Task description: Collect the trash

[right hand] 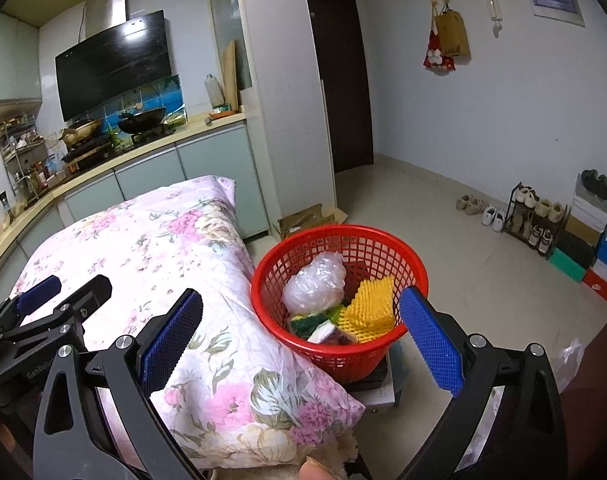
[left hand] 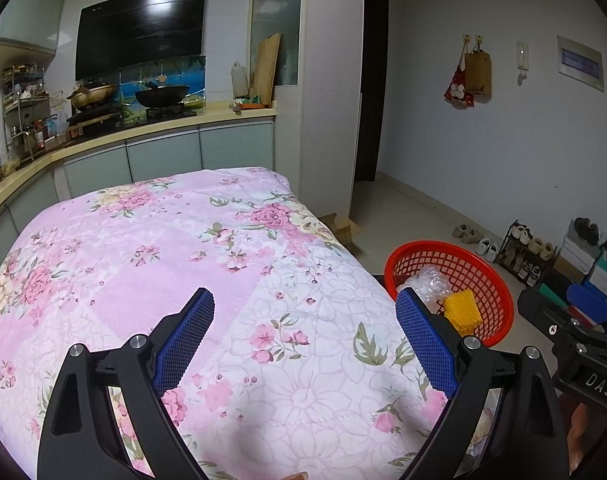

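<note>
A red mesh basket (right hand: pixel 377 354) stands beside the right edge of a pink floral quilt (right hand: pixel 151 248). Inside it lie a crumpled clear plastic bag (right hand: pixel 315 282), a yellow foam net (right hand: pixel 373 308) and some green and white scraps (right hand: pixel 315 326). My right gripper (right hand: pixel 301 330) is open, its blue pads either side of the basket's near rim, nothing between them. My left gripper (left hand: pixel 305 330) is open above the quilt (left hand: pixel 175 248), empty, and shows in the right wrist view (right hand: pixel 69 286) at the left. The same basket (left hand: pixel 491 280) is right of the left gripper.
A kitchen counter (left hand: pixel 163 128) with a wok and pans runs behind the quilt. A cardboard box (right hand: pixel 303 218) lies on the floor past the basket. A shoe rack (right hand: pixel 531 216) and stacked shoe boxes (right hand: pixel 595 252) line the right wall. A fingertip (right hand: pixel 317 472) shows at the bottom edge.
</note>
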`<action>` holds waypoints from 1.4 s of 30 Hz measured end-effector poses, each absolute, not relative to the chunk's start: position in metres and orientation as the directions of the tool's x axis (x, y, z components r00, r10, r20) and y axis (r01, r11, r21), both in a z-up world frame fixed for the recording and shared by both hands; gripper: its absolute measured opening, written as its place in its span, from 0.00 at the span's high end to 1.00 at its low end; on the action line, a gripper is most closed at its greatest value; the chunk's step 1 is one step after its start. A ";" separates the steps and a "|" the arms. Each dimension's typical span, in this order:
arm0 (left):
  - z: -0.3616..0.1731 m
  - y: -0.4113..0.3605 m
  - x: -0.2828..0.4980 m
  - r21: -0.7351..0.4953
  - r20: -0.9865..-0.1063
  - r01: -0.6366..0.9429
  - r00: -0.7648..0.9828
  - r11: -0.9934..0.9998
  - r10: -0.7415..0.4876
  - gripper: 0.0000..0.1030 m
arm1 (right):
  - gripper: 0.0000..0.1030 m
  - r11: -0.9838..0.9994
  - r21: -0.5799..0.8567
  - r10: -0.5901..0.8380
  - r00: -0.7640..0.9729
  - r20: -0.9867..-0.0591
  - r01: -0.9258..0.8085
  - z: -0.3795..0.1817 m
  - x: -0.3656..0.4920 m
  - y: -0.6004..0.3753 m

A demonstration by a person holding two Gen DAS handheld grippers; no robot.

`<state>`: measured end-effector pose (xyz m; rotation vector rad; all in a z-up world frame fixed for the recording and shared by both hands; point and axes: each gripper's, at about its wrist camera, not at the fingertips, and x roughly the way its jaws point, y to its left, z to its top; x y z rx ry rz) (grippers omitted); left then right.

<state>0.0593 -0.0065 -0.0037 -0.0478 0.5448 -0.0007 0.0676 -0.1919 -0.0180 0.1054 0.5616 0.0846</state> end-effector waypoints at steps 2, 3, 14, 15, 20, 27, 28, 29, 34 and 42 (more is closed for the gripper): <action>-0.004 -0.006 0.059 -0.048 -0.518 -0.010 0.855 0.999 -0.016 0.14 | 0.07 0.991 0.123 0.106 0.842 -0.530 -0.048 -0.019 0.068 -0.192; -0.004 -0.007 0.059 -0.047 -0.518 -0.009 0.855 0.999 -0.017 0.14 | 0.07 0.991 0.123 0.105 0.841 -0.531 -0.046 -0.020 0.068 -0.192; -0.007 -0.013 0.058 -0.042 -0.526 0.019 0.849 0.999 -0.038 0.14 | 0.07 0.992 0.124 0.095 0.832 -0.547 -0.032 -0.022 0.070 -0.194; -0.007 -0.014 0.059 -0.042 -0.527 0.020 0.849 0.999 -0.039 0.14 | 0.07 0.991 0.127 0.096 0.831 -0.548 -0.031 -0.023 0.070 -0.194; -0.007 -0.015 0.058 -0.040 -0.528 0.021 0.848 0.999 -0.039 0.14 | 0.07 0.991 0.129 0.095 0.827 -0.553 -0.028 -0.025 0.071 -0.195; -0.007 -0.015 0.058 -0.041 -0.528 0.022 0.848 0.999 -0.040 0.14 | 0.07 0.991 0.129 0.094 0.827 -0.554 -0.026 -0.026 0.071 -0.197; -0.007 -0.015 0.058 -0.042 -0.528 0.022 0.848 0.999 -0.041 0.14 | 0.07 0.991 0.128 0.094 0.827 -0.554 -0.026 -0.026 0.071 -0.196; -0.007 -0.016 0.058 -0.041 -0.528 0.022 0.848 0.999 -0.041 0.14 | 0.07 0.992 0.127 0.092 0.827 -0.554 -0.026 -0.026 0.071 -0.196; -0.008 -0.016 0.058 -0.041 -0.528 0.022 0.849 0.999 -0.040 0.14 | 0.07 0.991 0.128 0.094 0.827 -0.555 -0.027 -0.025 0.072 -0.196; -0.008 -0.016 0.058 -0.039 -0.528 0.022 0.848 0.999 -0.039 0.14 | 0.07 0.992 0.127 0.093 0.827 -0.555 -0.026 -0.026 0.071 -0.197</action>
